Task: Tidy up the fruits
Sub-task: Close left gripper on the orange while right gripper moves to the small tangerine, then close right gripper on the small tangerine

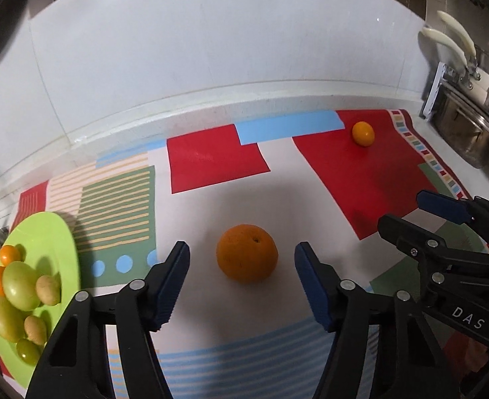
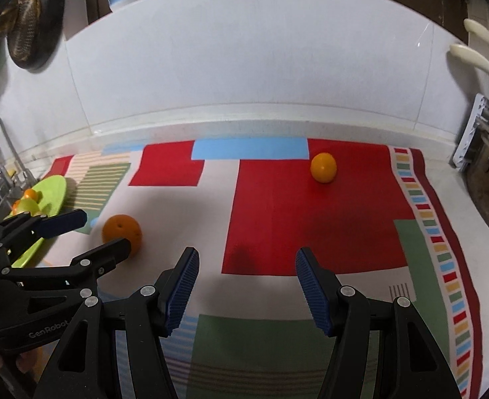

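A large orange (image 1: 247, 253) lies on the patterned mat, just ahead of my open left gripper (image 1: 242, 282) and between its fingers' line; it also shows in the right wrist view (image 2: 122, 232). A small orange (image 1: 363, 133) sits on the red patch at the far right, ahead of my open, empty right gripper (image 2: 247, 286), where it also shows (image 2: 323, 167). A green plate (image 1: 58, 232) at the left holds several green fruits, small oranges and tan fruits. The right gripper appears in the left wrist view (image 1: 420, 212), the left one in the right wrist view (image 2: 94, 229).
The colourful mat (image 1: 211, 163) covers a white counter against a white wall. A metal sink (image 1: 470, 133) with a rack and white-handled utensils (image 1: 450, 36) is at the right. A tap (image 2: 1, 139) and a hanging pan (image 2: 31, 26) are at the left.
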A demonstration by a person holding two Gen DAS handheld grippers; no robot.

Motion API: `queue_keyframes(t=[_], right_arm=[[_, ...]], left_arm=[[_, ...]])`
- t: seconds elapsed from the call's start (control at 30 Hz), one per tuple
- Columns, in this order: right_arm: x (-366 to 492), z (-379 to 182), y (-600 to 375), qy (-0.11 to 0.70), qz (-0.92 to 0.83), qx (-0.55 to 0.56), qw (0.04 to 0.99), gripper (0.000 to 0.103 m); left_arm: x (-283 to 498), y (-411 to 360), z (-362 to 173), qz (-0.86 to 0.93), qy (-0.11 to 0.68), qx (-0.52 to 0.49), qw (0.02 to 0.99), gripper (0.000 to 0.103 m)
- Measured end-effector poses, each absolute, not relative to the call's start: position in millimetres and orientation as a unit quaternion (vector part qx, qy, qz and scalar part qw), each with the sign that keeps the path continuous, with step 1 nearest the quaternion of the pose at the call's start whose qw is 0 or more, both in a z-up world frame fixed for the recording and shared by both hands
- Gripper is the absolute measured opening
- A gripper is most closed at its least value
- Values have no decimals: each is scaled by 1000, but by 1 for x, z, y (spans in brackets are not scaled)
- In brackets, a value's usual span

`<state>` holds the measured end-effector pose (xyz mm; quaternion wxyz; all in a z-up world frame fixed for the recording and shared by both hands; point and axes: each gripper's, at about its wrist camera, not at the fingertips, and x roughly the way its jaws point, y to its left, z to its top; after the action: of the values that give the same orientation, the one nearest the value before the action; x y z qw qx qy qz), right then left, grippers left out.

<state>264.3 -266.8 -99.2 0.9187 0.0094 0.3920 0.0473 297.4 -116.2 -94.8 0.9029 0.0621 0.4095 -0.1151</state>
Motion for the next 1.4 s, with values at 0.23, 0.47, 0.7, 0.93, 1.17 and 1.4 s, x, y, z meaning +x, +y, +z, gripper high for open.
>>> queue_keyframes(t=[0.23,0.47,0.7,0.93,1.17,1.4], right_arm=[[278,-110,-267,400,49,12,915,61],[285,-116,-268,406,50,15,912,61],[292,-116,-276,401,48,20,915,61],[316,-105,-300,389,25,30,920,61],[352,-100,-326,385,0,43,922,61],[381,-106,-336,394,-10,41,918,56]], left_arm=[[308,-118,-106,-121,424,57,896,46],[311,-123,-106,-126,421,65,896,42],[321,-133,-93,-137,404,64,902,42],[342,-154,-77,-147,381,68,910,42],[367,-176,-67,-149,367,65,916,42],[390,-190,-71,-150,373,64,913,42]])
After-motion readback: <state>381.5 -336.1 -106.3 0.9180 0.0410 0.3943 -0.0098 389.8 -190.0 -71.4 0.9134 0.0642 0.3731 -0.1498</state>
